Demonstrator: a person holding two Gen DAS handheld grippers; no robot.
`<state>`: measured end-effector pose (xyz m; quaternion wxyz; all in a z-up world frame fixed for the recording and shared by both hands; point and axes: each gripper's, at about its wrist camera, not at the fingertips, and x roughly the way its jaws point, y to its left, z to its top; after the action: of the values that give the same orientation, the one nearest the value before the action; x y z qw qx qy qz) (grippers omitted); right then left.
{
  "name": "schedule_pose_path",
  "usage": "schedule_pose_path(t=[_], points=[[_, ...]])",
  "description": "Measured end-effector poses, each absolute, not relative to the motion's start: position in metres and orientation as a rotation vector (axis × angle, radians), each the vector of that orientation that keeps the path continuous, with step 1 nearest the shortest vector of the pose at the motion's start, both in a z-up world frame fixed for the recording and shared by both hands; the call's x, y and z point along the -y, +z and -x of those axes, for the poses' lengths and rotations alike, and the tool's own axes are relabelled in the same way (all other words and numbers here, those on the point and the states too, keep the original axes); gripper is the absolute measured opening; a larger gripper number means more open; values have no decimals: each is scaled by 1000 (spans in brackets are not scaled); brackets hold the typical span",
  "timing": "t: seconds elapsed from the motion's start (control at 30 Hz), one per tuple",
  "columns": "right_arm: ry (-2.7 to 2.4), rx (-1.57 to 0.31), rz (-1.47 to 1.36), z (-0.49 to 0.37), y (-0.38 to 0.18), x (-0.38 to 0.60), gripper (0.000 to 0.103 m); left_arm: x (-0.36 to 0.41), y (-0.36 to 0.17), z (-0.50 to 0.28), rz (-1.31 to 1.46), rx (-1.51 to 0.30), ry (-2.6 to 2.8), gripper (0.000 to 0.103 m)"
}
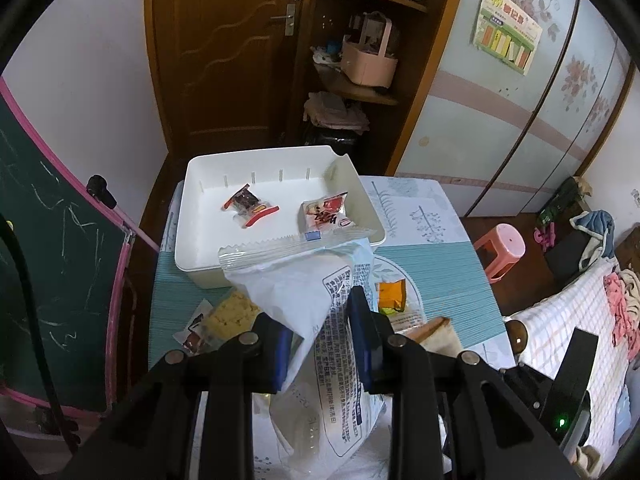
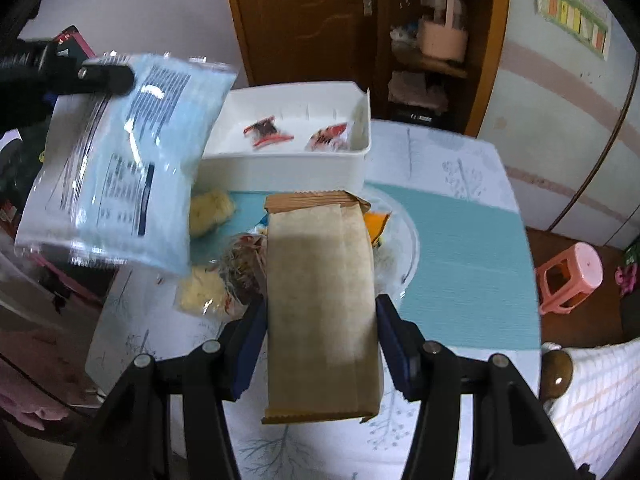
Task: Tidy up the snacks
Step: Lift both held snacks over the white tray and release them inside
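Note:
My left gripper (image 1: 320, 320) is shut on a pale blue-and-white snack bag (image 1: 304, 280), held up over the table; the same bag (image 2: 120, 160) hangs at the left of the right wrist view. My right gripper (image 2: 320, 312) is shut on a long tan paper packet (image 2: 320, 300), lifted above the table. A white tray (image 1: 192, 216) stands at the table's far end with a red-ended candy (image 1: 250, 206) and a red-and-white pack (image 1: 326, 216) inside. The tray (image 2: 288, 168) shows both packs in the right wrist view too.
Loose snacks lie on the teal mat: yellow crackers (image 2: 210, 212), an orange pack (image 2: 378, 224), a mixed clear bag (image 2: 240, 268). A green chalkboard (image 1: 60, 260) stands left, a pink stool (image 2: 568, 276) right, a bed (image 1: 568, 328) near right, a door and shelves behind.

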<state>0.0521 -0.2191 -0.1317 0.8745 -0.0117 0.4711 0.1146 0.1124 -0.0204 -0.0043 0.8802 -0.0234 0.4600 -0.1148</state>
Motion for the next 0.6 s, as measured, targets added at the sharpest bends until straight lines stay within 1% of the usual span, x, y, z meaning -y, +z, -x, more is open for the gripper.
schedule_pose_path(t=[0.2, 0.6], points=[[257, -955, -7, -54, -125, 215, 54, 24, 4, -125, 9, -945, -229, 24], [217, -790, -75, -92, -72, 219, 54, 17, 41, -161, -24, -843, -204, 24]])
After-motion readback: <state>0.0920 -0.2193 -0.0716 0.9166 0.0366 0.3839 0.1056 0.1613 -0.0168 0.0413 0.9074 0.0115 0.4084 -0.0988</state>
